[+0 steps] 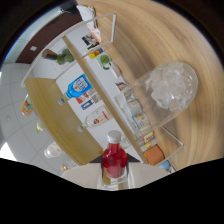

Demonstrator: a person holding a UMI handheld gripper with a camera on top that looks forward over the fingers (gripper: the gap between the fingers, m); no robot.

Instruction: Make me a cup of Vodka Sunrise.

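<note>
Red syrup bottle (114, 159) | between the jaws, tilted | jaws' spread: cannot tell

**Red, blue and pale wood**

The bottle (114, 159) between the fingers holds red liquid under a white cap. Beyond it, the worktop (150, 40) shows light wood with a streaked grain. The clear cup (167, 92) on it carries whitish, translucent ice. Left of the cup, a bottle (79, 87) wears a blue and white label, and a green lime (104, 60) lies farther off.
</note>
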